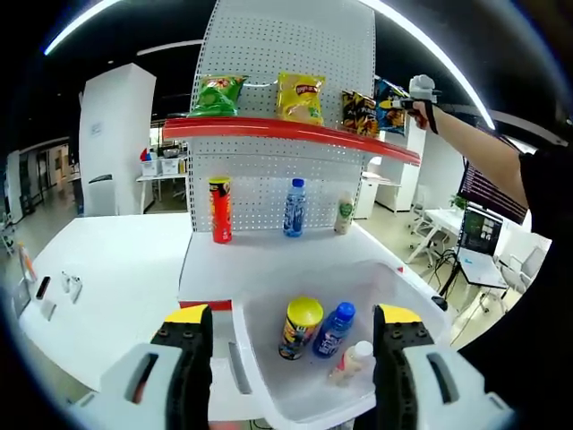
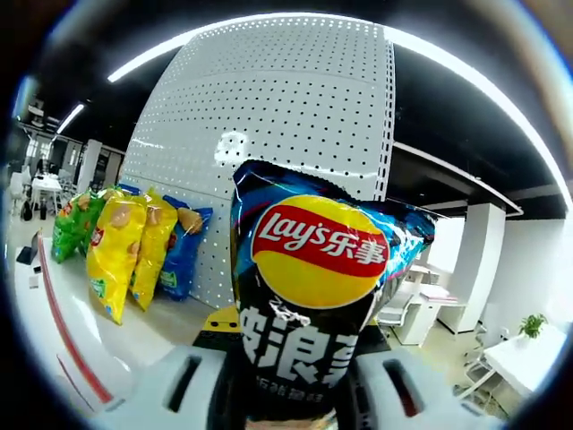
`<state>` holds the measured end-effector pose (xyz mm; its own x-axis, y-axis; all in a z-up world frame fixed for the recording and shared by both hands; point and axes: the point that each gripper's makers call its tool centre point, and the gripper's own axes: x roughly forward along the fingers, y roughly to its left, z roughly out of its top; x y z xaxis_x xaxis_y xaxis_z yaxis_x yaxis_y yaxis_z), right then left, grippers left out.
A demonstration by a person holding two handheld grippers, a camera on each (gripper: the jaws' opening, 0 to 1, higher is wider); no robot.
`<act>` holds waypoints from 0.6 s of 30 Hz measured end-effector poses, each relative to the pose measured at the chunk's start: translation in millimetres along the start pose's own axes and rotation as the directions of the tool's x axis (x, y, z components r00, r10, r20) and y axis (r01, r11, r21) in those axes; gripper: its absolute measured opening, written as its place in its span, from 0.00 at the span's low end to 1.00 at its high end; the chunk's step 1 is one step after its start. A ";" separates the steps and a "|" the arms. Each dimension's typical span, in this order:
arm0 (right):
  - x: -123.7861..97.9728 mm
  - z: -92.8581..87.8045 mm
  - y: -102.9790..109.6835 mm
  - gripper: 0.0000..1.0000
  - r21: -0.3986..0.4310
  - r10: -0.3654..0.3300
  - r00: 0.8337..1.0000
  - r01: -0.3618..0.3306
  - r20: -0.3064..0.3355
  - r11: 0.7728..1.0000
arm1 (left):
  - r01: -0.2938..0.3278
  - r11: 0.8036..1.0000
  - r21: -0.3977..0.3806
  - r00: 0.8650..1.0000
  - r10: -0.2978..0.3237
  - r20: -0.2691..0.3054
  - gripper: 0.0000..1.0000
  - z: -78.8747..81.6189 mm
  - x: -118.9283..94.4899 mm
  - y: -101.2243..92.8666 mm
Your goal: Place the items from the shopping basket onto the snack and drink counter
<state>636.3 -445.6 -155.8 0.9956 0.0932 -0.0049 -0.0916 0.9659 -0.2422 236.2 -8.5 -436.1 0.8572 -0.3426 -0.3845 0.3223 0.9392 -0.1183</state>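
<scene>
My left gripper (image 1: pixel 292 317) hangs open over the white shopping basket (image 1: pixel 258 315). In the basket lie a yellow-lidded can (image 1: pixel 300 328), a blue bottle (image 1: pixel 334 329) and a small pale bottle (image 1: pixel 354 360). At the top right of the left gripper view, my right gripper (image 1: pixel 419 93) reaches to the red upper shelf (image 1: pixel 286 130) on a black-sleeved arm. In its own view my right gripper (image 2: pixel 300 354) is shut on a black Lay's chip bag (image 2: pixel 313 296), held upright in front of the white pegboard (image 2: pixel 295 116).
The upper shelf carries green (image 1: pixel 216 96), yellow (image 1: pixel 300 98) and dark (image 1: pixel 360 112) chip bags. A red tube can (image 1: pixel 220 210), a blue bottle (image 1: pixel 294 208) and a green-white bottle (image 1: pixel 345 215) stand on the lower counter. A white table (image 1: pixel 107 269) lies left; desks with a laptop (image 1: pixel 481 231) lie right.
</scene>
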 end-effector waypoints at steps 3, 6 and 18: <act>3.5 -2.9 1.3 0.30 -0.002 0.003 1.000 -0.003 -0.007 1.000 | -0.002 1.000 0.001 1.000 0.002 -0.001 0.72 0.3 -0.3 0.2; 8.6 -6.1 2.5 0.30 0.000 0.006 1.000 -0.006 -0.014 1.000 | -0.006 1.000 0.000 1.000 0.006 -0.001 0.72 0.3 -0.7 1.0; 32.3 -23.2 9.8 0.30 0.001 0.007 0.999 -0.007 -0.048 1.000 | -0.015 1.000 -0.002 1.000 0.015 -0.003 0.72 -0.3 -1.7 2.3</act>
<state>667.9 -438.8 -180.9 0.9947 0.0884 -0.0533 -0.0988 0.9655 -0.2411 235.4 -5.7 -435.9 0.8606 -0.3282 -0.3894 0.3086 0.9443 -0.1140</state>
